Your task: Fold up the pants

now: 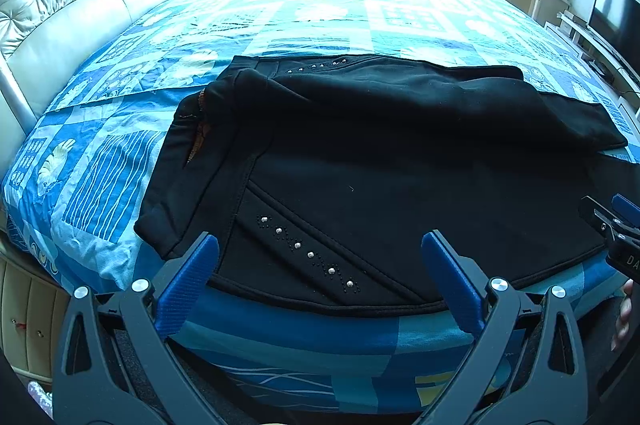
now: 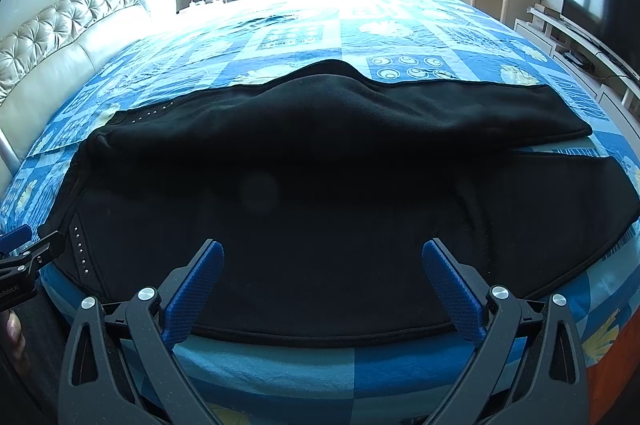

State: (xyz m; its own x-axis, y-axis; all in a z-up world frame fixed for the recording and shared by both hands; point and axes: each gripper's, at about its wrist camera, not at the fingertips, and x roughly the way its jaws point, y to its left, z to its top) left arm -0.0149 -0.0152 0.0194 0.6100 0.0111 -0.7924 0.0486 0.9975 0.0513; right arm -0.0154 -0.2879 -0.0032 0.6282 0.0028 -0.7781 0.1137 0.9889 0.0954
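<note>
Left wrist view cuts off the right tool at 3 o'clock. Both it and the left tool gape wide, empty, over black pants on the bed.

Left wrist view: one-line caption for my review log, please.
Open left gripper hovers at the near edge of black studded pants spread on a blue patterned bedspread, right gripper alongside.

Pants matt black fleecy cloth, shiny metal studs; bedspread smooth printed cotton.
</note>
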